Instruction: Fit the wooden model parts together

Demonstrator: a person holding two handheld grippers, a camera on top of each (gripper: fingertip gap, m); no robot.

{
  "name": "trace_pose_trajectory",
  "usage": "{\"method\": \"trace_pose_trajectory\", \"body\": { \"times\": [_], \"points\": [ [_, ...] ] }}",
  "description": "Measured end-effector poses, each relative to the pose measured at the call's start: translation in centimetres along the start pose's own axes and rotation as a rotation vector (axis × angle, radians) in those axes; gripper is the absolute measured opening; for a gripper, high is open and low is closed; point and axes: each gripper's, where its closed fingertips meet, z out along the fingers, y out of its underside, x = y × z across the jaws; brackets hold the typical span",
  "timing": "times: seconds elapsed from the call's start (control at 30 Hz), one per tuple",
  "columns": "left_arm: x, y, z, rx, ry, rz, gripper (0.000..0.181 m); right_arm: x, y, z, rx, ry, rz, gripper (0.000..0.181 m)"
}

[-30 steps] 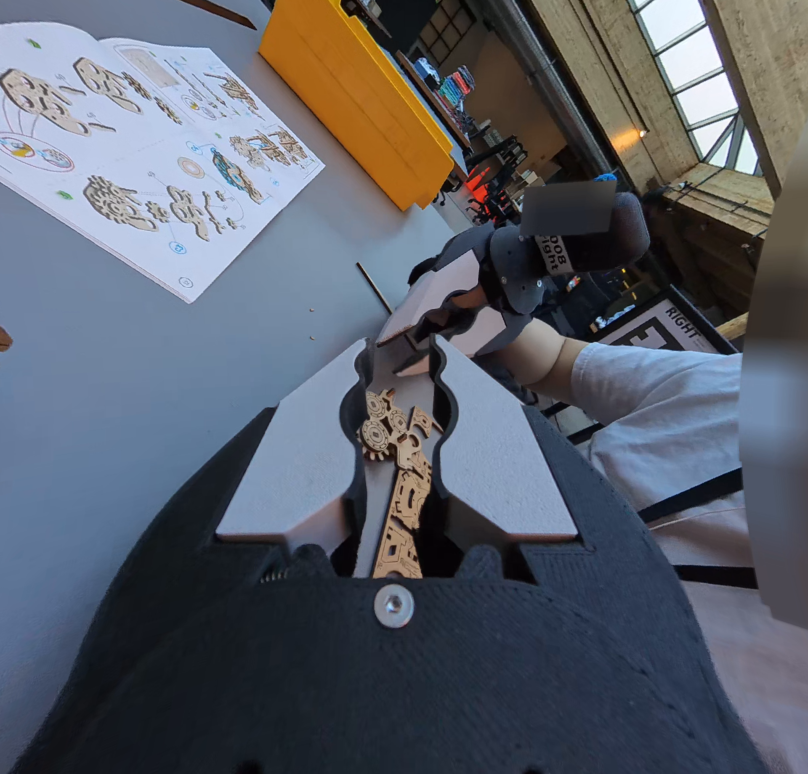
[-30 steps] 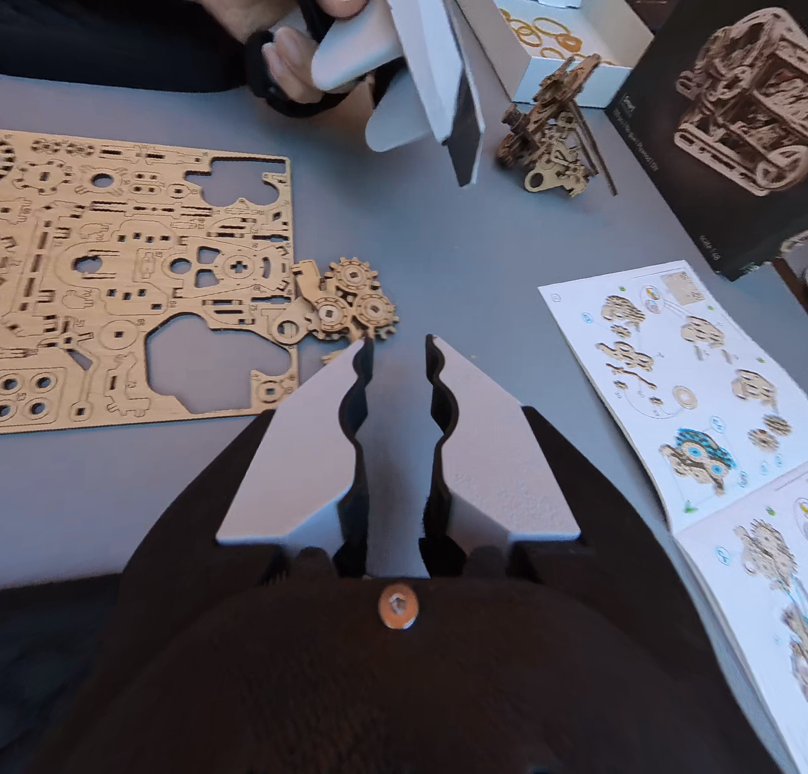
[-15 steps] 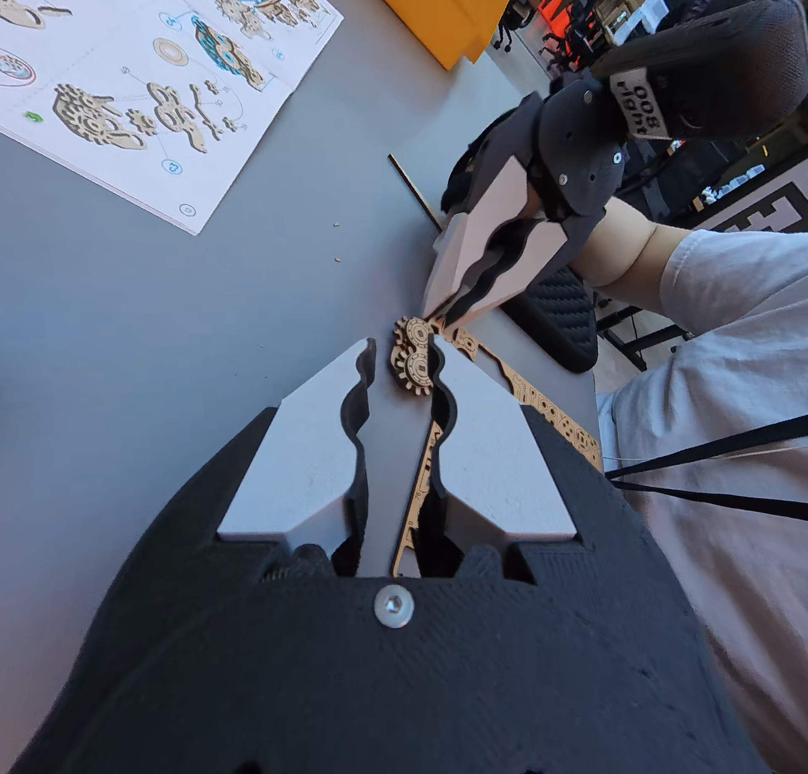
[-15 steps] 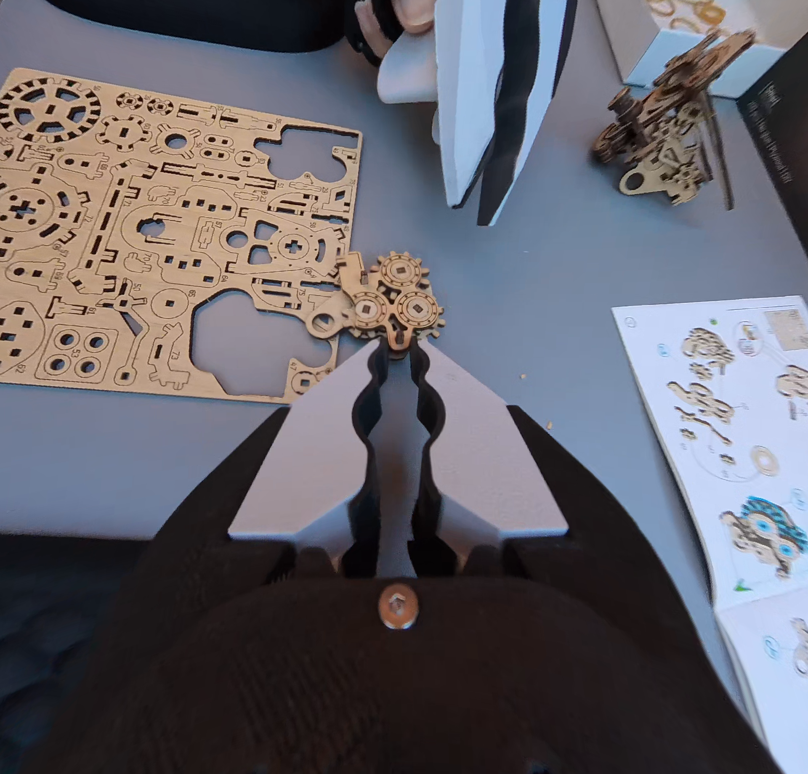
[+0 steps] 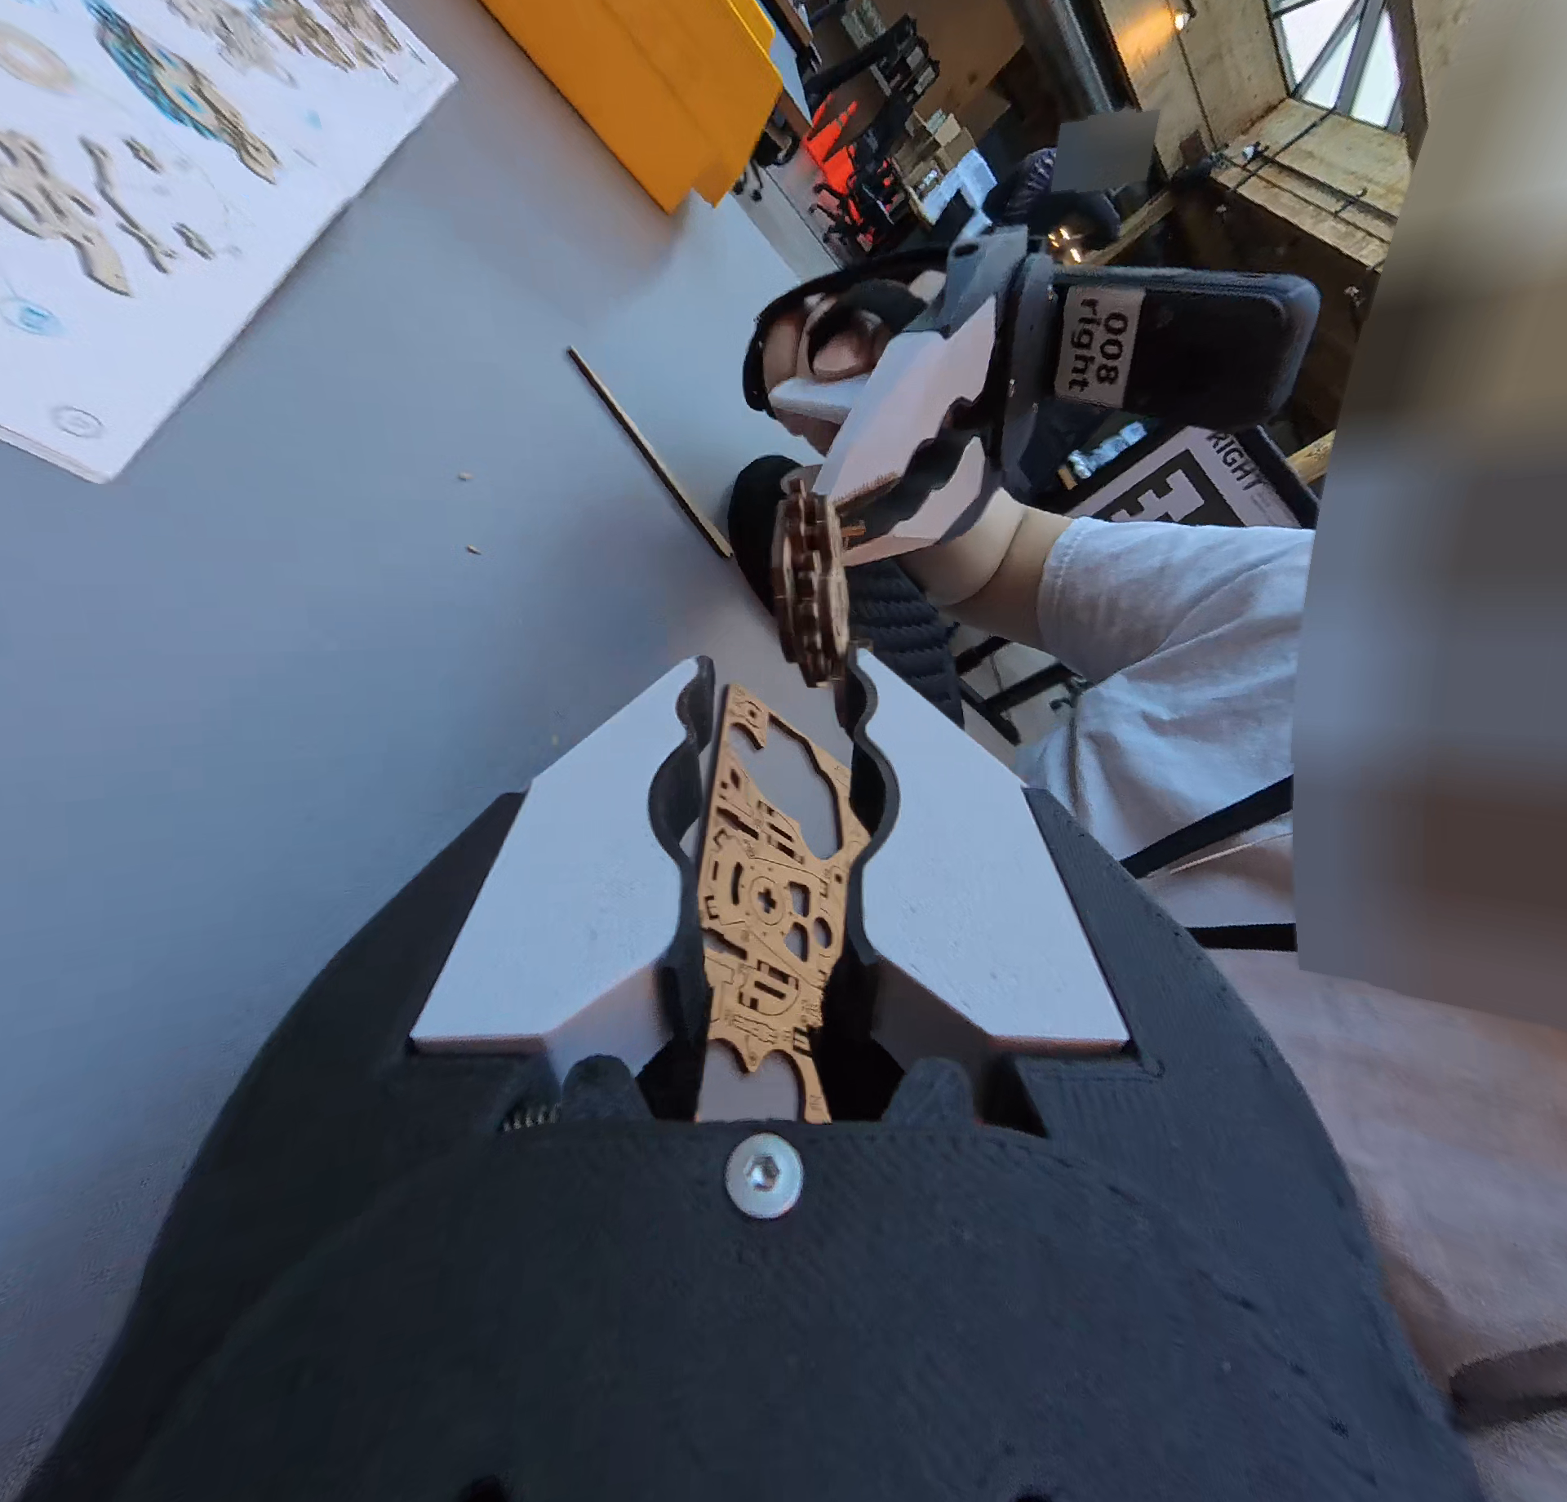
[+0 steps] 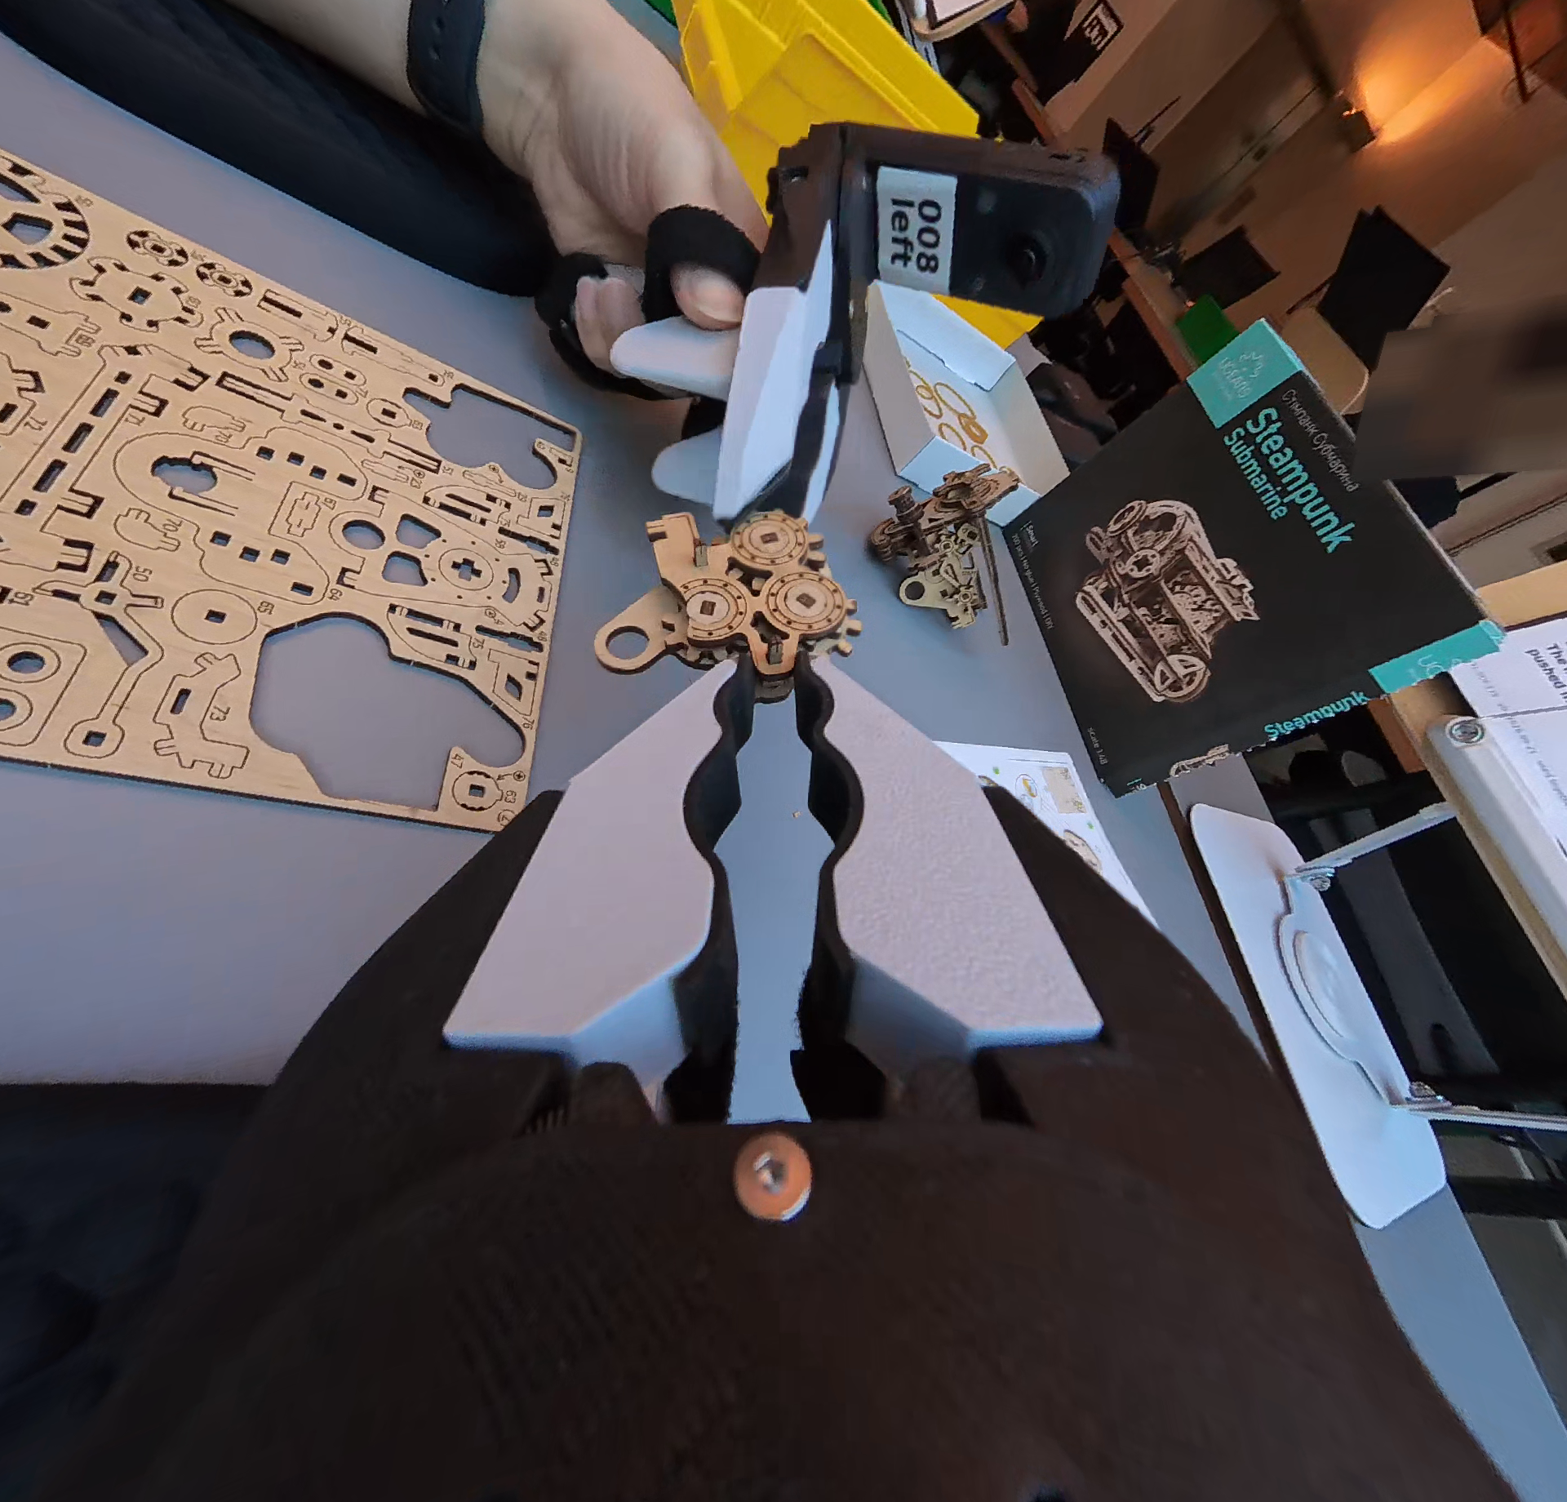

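Gripping the lower edge of a small wooden gear assembly (image 6: 736, 598) of three toothed wheels on a flat bracket with a ring-shaped tab, the right tool (image 6: 770, 674) has its black wavy pads pinched on a tab of that piece, which is held above the grey desk (image 6: 212, 910). In the left wrist view the same gear assembly (image 5: 810, 592) shows edge-on, clamped at the tips of the right tool (image 5: 848, 520), with a hand and a white sleeve (image 5: 1162, 664) behind it.

The left tool (image 6: 767, 505) comes down from above the gear assembly, its white fingertips right at the top wheel; whether they touch it cannot be told. In its own view the left tool (image 5: 776, 689) has its fingers standing apart with nothing between them, the gear assembly just beyond its right fingertip.

To the left of the gear assembly lies the flat laser-cut plywood sheet (image 6: 254, 545) of model parts, with several holes where pieces have come out; part of this sheet (image 5: 776, 885) shows through the gap of the left tool. Just to the right of the gear assembly sits a darker, partly built wooden mechanism (image 6: 941, 558) on the desk, and behind that a small white open cardboard box (image 6: 941, 410) holding golden rings. Farther right stands the black kit box (image 6: 1221, 596) with teal trim. A white illustrated instruction booklet (image 5: 170, 164) lies open on the desk, well away from the gear assembly, and a yellow plastic bin (image 5: 627, 62) stands beyond it.
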Motion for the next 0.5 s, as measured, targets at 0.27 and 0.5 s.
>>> {"method": "trace_pose_trajectory", "body": {
  "times": [0.27, 0.5],
  "points": [
    [-0.9, -1.1, 0.7, 0.118, -0.057, -0.093, 0.01, 1.7, 1.1, 0.2, -0.079, 0.099, 0.015, 0.029],
    [-1.8, -3.2, -1.2, 0.297, -0.054, -0.185, 0.009, 1.0, 1.2, 1.3, -0.235, 0.144, 0.11, 0.024]
  ]
}}
